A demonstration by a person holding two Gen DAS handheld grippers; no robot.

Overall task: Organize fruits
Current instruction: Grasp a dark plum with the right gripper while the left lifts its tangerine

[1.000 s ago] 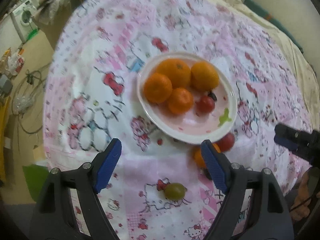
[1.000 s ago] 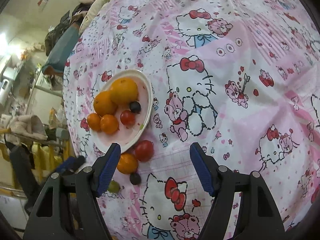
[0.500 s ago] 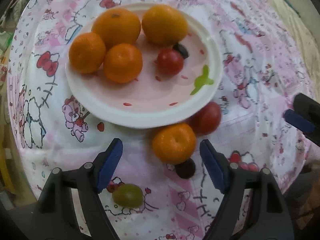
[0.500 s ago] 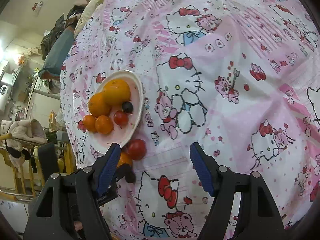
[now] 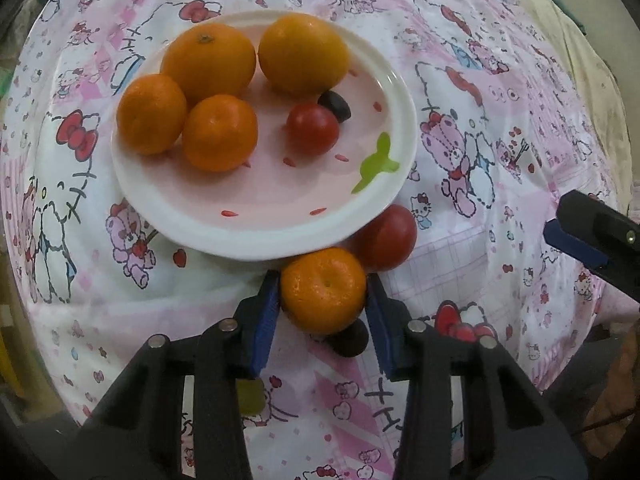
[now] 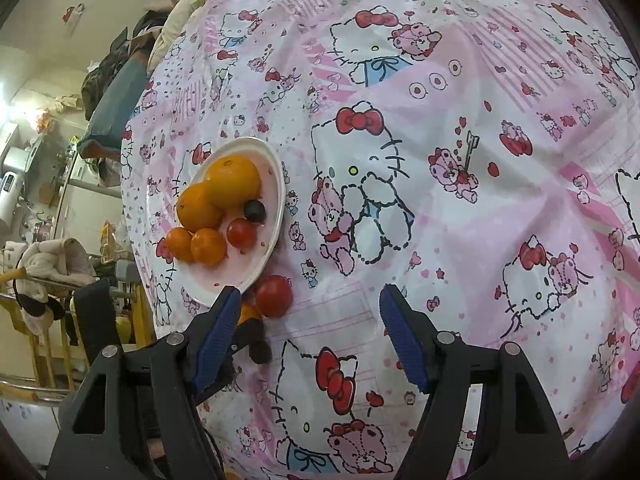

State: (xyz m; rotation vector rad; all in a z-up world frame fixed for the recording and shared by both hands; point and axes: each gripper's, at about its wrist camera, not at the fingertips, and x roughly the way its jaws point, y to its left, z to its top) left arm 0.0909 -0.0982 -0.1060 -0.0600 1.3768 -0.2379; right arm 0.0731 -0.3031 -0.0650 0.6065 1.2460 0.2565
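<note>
The left gripper [image 5: 323, 296] points steeply down at the bed, and its jaws have just been closing; the blue pads [image 5: 265, 312] now press on both sides of a small orange [image 5: 323, 290] that lies on the patterned sheet [image 5: 480, 128] just in front of the plate [image 5: 256, 232]. This orange sits against the near rim of the plate and touches a red tomato [image 5: 386, 238] on its right, which also lies on the sheet beside the rim. A dark grape [image 5: 350, 340] lies on the sheet right under the orange, between the jaws, and a green grape [image 5: 250, 396] shows partly behind the left finger. On the white plate with the pink middle lie four oranges, two big ones [image 5: 208, 62] at the back and two small ones [image 5: 220, 132] in front of them, with a small red tomato [image 5: 313, 129] and a dark grape [image 5: 335, 106] touching it toward the right. The right gripper [image 6: 310, 334] hovers over the sheet to the right of the plate, its jaws wide apart with nothing between them but cloth. In its view the plate [image 6: 276, 196] lies to the left, and the tomato [image 6: 274, 295] off the plate sits just beyond its left pad.
</note>
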